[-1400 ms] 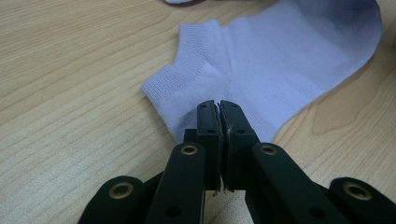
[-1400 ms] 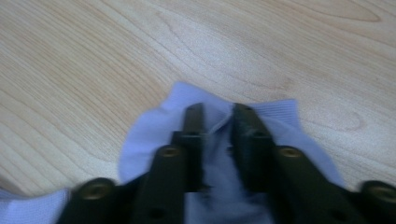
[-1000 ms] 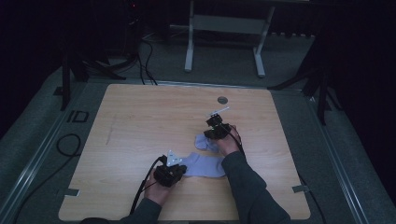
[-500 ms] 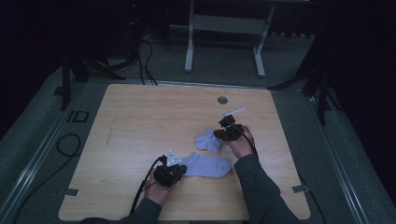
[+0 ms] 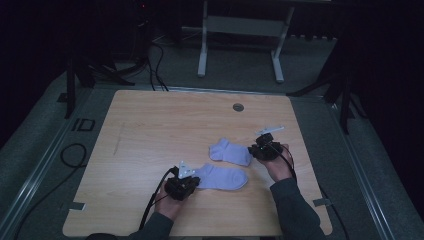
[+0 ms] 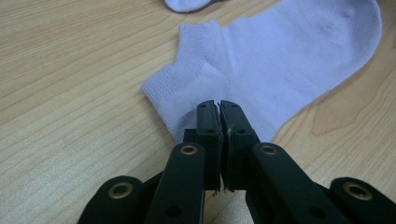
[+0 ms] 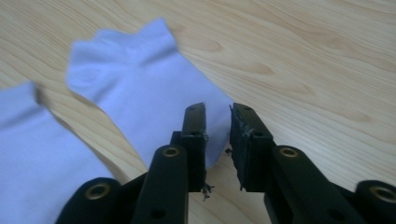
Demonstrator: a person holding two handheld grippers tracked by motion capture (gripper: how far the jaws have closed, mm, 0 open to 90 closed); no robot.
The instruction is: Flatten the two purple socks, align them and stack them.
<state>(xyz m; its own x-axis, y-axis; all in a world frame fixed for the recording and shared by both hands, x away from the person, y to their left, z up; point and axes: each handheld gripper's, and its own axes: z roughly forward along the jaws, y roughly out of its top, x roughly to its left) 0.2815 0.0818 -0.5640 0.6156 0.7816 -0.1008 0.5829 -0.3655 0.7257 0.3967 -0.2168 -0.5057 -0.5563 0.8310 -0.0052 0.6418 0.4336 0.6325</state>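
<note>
Two pale lilac ankle socks lie flat on the wooden table [image 5: 150, 125]. The near sock [image 5: 222, 177] [image 6: 280, 60] stretches to the right from my left gripper [image 5: 192, 179] [image 6: 219, 105], which is shut on its heel edge by the cuff. The far sock [image 5: 230, 151] [image 7: 140, 88] lies just behind it, a little apart. At this sock's right end stands my right gripper [image 5: 254, 150] [image 7: 218, 109]. Its jaws have just been opening and now show a clear gap. The sock's tip reaches under the left jaw without being pinched.
A small round grommet [image 5: 238, 107] sits near the table's back edge. A metal stand [image 5: 240, 25] rises behind the table, and cables [image 5: 70, 155] lie on the floor at the left. Bare wood stretches across the table's left half.
My right gripper has carried the far sock off the crumpled pile to the right, laid it flat, and parted its jaws. The near sock now lies spread out. My left gripper stayed put.
</note>
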